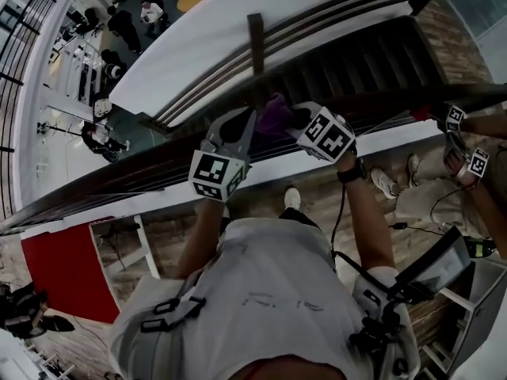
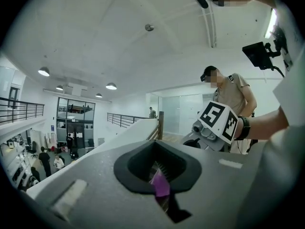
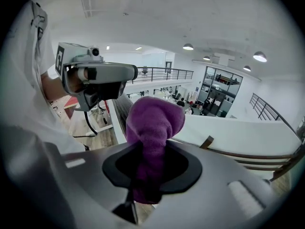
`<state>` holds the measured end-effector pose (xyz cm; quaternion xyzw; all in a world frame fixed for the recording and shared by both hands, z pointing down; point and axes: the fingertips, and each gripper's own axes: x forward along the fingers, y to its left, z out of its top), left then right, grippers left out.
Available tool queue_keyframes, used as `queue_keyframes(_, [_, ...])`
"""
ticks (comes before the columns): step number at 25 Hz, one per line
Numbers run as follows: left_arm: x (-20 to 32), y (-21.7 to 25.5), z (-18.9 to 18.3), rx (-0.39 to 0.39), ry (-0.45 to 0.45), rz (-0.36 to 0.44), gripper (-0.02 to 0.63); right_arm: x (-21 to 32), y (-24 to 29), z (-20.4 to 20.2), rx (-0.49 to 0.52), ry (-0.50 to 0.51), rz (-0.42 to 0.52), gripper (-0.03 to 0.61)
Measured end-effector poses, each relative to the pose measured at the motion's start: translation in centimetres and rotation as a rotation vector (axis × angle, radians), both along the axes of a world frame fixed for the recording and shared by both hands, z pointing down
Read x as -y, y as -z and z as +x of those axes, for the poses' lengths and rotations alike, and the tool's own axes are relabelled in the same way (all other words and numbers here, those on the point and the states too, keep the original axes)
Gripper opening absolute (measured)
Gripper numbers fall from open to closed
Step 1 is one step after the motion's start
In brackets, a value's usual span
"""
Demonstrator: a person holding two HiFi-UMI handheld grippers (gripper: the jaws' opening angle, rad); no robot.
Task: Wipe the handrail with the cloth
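Two tools, both at the dark handrail (image 1: pixel 111 176), which runs diagonally from near left to far right in the head view. The purple cloth (image 1: pixel 273 115) is bunched on top of the rail between them. My left tool (image 1: pixel 255 122) comes in from the left and my right tool (image 1: pixel 295 118) from the right, marker cubes facing up.

The head view doesn't let me read either grip, the cloth hides the tips. The right gripper view settles it for that side: the right tool (image 3: pixel 139 178) is clamped on a thick wad of cloth (image 3: pixel 155 120) that bulges up past the jaws. The left gripper view shows far less: the left tool (image 2: pixel 163 195) is closed narrow with only a small purple sliver of cloth (image 2: pixel 161 183) pinched between the jaws.

Each gripper view also catches the other tool, which confirms they sit just beside each other.

Only the head view shows a second person (image 1: pixel 444 180) to the right by the rail, and the open drop to the lower floor (image 1: pixel 71 145) on the far left. The left gripper view shows that person standing behind my right tool.
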<state>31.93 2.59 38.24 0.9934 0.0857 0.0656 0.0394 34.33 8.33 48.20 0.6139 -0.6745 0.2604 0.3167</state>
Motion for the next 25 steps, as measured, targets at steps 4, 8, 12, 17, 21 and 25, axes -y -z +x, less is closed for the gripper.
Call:
queue_keyframes(4, [-2.7,-0.3,1.2,-0.003,-0.051,-0.006,-0.002,-2.6,-0.3,2.3,-0.022,-0.046,0.000,0.094])
queue_keyframes(8, [-5.4,0.3,2.7,-0.014,-0.092,-0.016,-0.002,-6.1,0.2,5.6,-0.010,-0.121,-0.013,0.094])
queue_keyframes(12, [-7.8,0.0,4.6,-0.002,-0.131,-0.023,-0.002,-9.0,0.2,8.7,-0.005,-0.194,-0.005,0.094])
queue_keyframes(17, [-11.4,0.5,6.6,-0.051,-0.177,-0.016,-0.002,-12.1,0.3,11.8,0.001,-0.266,0.016,0.094])
queue_keyframes(21, [-14.8,0.2,7.5,-0.050,-0.230,-0.020,-0.002,-15.9,0.4,15.4,-0.005,-0.373,0.033,0.094])
queue_keyframes(25, [-18.4,1.2,9.9,-0.063,-0.280,-0.027,-0.002,-20.8,1.0,20.8,-0.019,-0.493,0.028,0.094])
